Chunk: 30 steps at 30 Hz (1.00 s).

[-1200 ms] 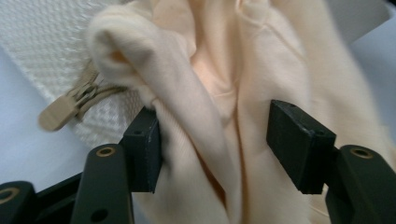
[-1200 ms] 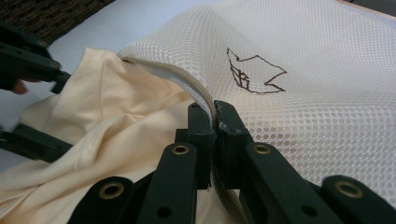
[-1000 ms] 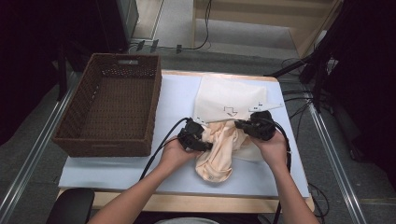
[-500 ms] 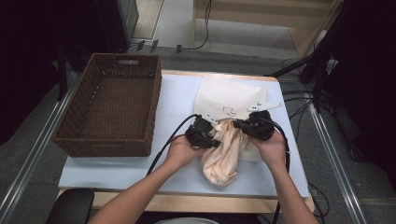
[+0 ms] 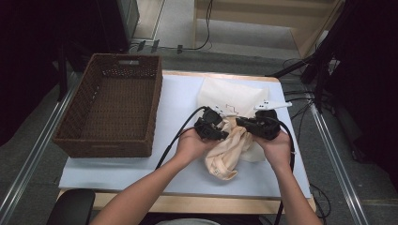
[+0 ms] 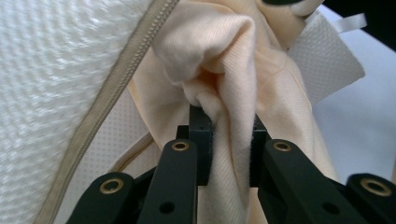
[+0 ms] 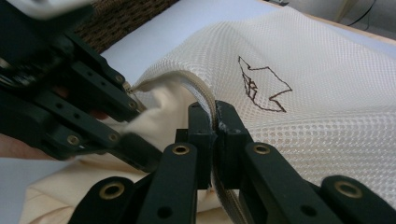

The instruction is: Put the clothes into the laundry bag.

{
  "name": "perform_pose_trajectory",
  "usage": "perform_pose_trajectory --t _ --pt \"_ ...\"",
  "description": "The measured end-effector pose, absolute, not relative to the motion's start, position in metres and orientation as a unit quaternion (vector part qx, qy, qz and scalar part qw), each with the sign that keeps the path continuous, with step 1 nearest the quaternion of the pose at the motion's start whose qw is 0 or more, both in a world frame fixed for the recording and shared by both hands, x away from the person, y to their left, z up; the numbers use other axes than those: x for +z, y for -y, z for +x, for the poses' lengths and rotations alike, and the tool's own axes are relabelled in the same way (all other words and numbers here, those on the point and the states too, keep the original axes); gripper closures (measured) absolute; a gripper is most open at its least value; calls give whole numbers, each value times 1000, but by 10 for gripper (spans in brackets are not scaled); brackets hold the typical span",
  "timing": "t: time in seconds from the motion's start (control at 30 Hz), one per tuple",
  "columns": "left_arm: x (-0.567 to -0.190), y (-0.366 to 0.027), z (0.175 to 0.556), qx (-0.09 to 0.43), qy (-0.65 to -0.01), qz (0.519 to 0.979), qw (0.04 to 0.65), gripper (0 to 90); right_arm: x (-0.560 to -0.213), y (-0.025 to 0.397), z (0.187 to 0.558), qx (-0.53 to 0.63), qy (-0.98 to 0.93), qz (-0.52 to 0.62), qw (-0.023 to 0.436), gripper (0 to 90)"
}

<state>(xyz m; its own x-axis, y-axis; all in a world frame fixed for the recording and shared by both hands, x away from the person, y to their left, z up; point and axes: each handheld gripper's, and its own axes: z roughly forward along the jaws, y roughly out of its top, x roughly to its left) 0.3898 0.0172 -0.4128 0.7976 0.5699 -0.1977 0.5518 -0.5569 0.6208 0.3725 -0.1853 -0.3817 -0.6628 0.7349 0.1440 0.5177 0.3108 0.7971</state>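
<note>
Left tool (image 5: 220,133) is clamped tight on a bunched fold of the cream garment (image 5: 230,152), its jaws nearly shut with cloth squeezed between them, plain to see in the left gripper view (image 6: 226,140). Right tool (image 5: 244,123) has its jaws pinched together on the zipper edge (image 7: 205,100) of the white mesh laundry bag (image 5: 234,96), holding the mouth of the bag lifted and open. That looks like the reason for the split grip: one side keeps the opening steady, the other feeds the garment toward it. In the right gripper view the cream cloth (image 7: 159,107) sits right at the bag's mouth, just under the zipper edge, with the left tool (image 7: 135,156) beside it. How much of the garment is already inside is hard to say; a good part of it hangs out toward the counter's near edge.

The bag lies toward the far right part of the counter (image 5: 141,176), which has a pale blue-white covering over a wooden top. A dark wicker basket (image 5: 89,140) sits along the left edge, well apart from the work. Beyond the far edge, grey floor with cables (image 5: 206,28), dark equipment to both sides, and metal rails flanking the counter.
</note>
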Motion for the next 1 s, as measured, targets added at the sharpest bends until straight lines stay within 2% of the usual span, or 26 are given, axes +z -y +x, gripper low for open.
perform_pose_trajectory --t 0.13,0.33,0.43,0.57,0.8,0.83,1.0 --pt "-425 -20 398 23 -338 879 335 811 -378 185 371 440 -799 390 126 880" --pt "-423 -31 410 38 -361 863 352 811 -378 188 371 440 -799 391 124 880" --pt "-433 -30 417 24 -365 868 337 802 -381 187 373 436 -802 391 121 880" --pt "-437 -34 420 12 -363 866 345 764 -385 185 374 424 -807 391 124 880" --pt "-416 -39 407 -6 -342 869 357 493 -387 189 375 424 -805 394 125 880" --pt "-415 -39 405 -9 -342 869 357 433 -387 190 376 425 -805 396 126 880" --pt "-404 -44 389 0 -327 870 368 325 -387 192 376 425 -803 399 127 880"
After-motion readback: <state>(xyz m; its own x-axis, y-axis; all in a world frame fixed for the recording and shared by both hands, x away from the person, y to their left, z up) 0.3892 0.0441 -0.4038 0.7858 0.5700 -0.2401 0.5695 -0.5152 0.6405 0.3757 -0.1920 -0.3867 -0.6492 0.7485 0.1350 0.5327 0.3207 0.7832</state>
